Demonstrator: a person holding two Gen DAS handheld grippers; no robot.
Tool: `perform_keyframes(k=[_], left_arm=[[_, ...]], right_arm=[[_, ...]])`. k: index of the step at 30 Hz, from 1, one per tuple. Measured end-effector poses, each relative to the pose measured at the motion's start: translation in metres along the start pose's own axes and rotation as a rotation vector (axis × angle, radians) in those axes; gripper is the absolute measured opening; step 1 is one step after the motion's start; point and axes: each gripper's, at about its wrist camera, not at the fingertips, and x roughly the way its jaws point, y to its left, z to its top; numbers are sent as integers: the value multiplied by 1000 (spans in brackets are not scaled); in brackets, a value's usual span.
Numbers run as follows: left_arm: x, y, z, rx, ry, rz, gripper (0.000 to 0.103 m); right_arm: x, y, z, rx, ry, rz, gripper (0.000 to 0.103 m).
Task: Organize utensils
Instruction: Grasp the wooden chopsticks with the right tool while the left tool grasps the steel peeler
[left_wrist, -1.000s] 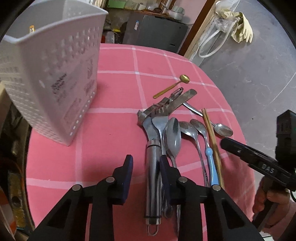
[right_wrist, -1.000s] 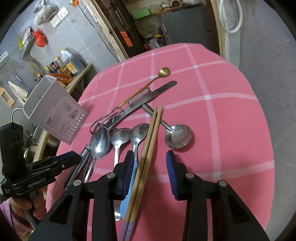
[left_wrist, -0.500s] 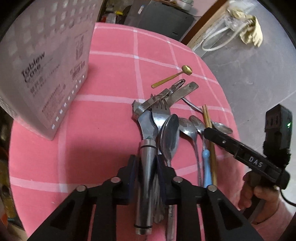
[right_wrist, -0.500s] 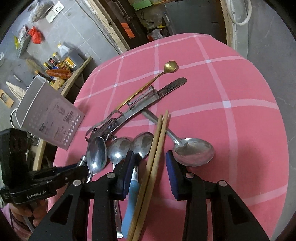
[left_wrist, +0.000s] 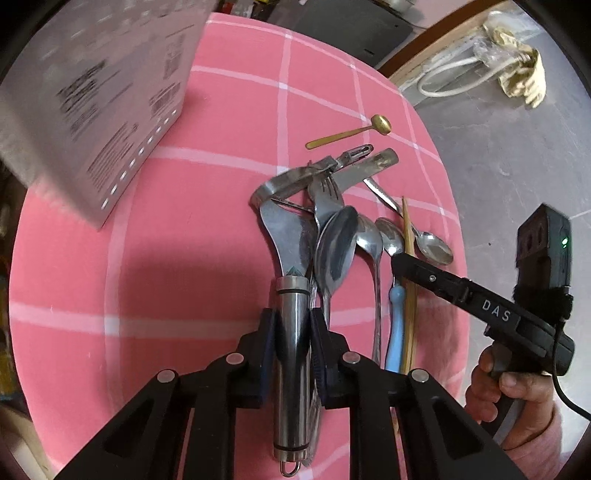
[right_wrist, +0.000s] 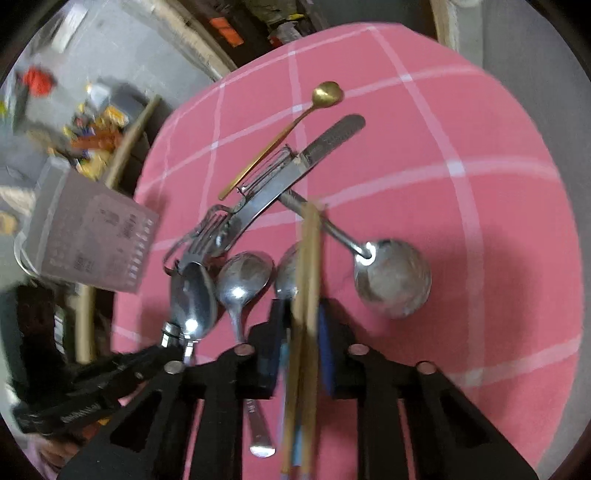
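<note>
A pile of utensils lies on the pink checked tablecloth (left_wrist: 184, 229). My left gripper (left_wrist: 293, 325) is shut on the round steel handle of a server (left_wrist: 291, 332), its flat blade pointing away. Beside it lie a large spoon (left_wrist: 338, 247), two smaller spoons, a fork and a knife (left_wrist: 369, 166). My right gripper (right_wrist: 301, 336) is closed around the wooden chopsticks (right_wrist: 308, 280) and a blue-handled spoon (left_wrist: 395, 325), and it also shows in the left wrist view (left_wrist: 400, 262). A gold spoon (right_wrist: 295, 125) lies at the far side.
The white perforated utensil holder (left_wrist: 96, 96) stands at the left of the table, also in the right wrist view (right_wrist: 92, 236). A round steel spoon (right_wrist: 391, 280) lies right of the chopsticks. The table edge drops to a grey floor on the right.
My left gripper moved forward and closed on the server handle. My right gripper moved forward over the chopsticks and closed around them.
</note>
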Motion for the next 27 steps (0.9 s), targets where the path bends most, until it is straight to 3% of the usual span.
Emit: perform_keyframes(k=[3,10,19,23,27], left_arm=[[-7,4,-6,-25,4,-27,18],[-16,4,-38,-10,25,-52,18],[-37,5,-80,-14,-22,-90,17],[-32,8,-93,-33,20,-92,17],[-44,5,-96,-13,8,-73,17]], right_arm=[[0,-8,-10,58,-4,48,11],[-19,-5,-49,49,-93,99,11],[-73,3,-72,-23,-252,86,11],[-83,6,-74,-59,-266,81,11],[-90,10,-76,-81,-269,76,11]])
